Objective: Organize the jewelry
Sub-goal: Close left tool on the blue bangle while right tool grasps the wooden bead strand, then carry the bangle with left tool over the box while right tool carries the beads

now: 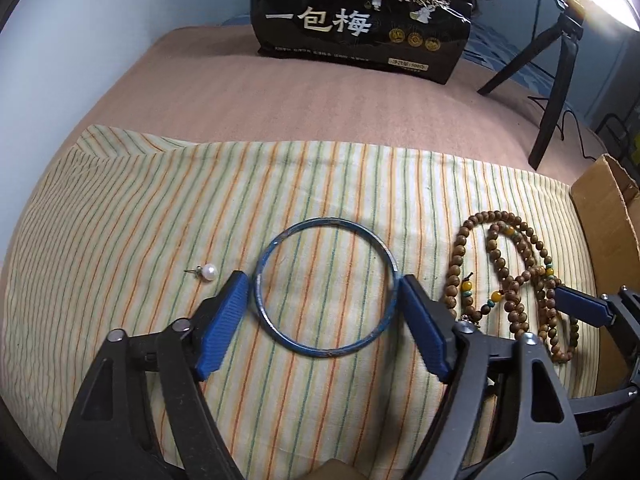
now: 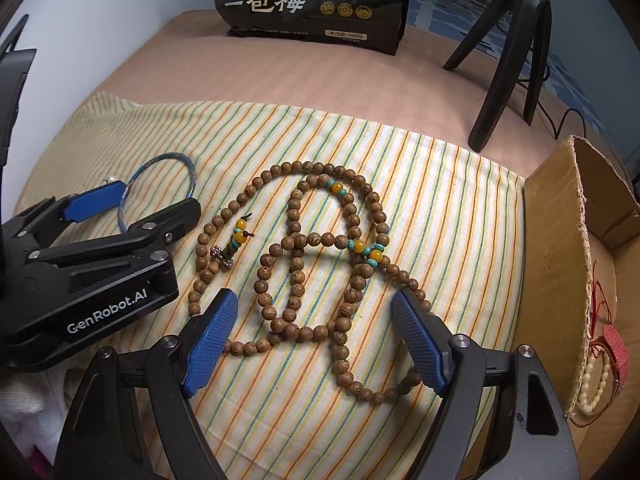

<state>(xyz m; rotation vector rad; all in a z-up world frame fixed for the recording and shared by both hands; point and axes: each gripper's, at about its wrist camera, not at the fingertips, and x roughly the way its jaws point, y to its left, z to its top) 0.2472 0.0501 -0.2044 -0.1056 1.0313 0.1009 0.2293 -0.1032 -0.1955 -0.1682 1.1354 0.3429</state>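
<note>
Where the left gripper [image 1: 324, 280] brackets one blue bangle [image 1: 326, 288] on the striped cloth [image 1: 160, 208], its jaws stand apart — one pearl earring [image 1: 208, 272] lies toward the cloth's left edge. From the right wrist, the right gripper [image 2: 314, 300] gapes over one wooden bead necklace [image 2: 304, 240] — a cardboard box [image 2: 556, 240] borders the cloth's right edge.
</note>
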